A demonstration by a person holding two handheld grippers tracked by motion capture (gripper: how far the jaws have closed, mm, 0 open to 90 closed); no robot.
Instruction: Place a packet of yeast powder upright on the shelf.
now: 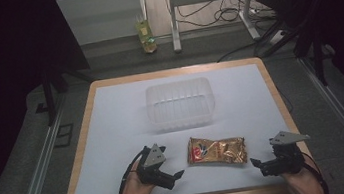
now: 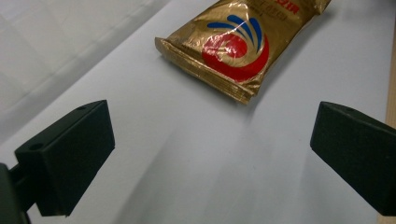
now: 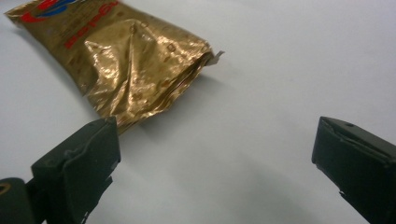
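Observation:
A gold foil snack packet with a red and blue logo lies flat on the white sheet near the front of the table. My left gripper rests to its left, jaws wide open and pointing toward it. In the left gripper view the packet lies ahead of the gripper, with bare sheet between the jaws. My right gripper sits to the packet's right, open as well. The crinkled end of the packet lies just beyond the left jaw of that gripper, apart from it.
A clear, empty plastic container stands behind the packet at the table's middle. The white sheet covers a wooden tabletop. On the floor beyond stand a yellow bottle, metal legs and cables.

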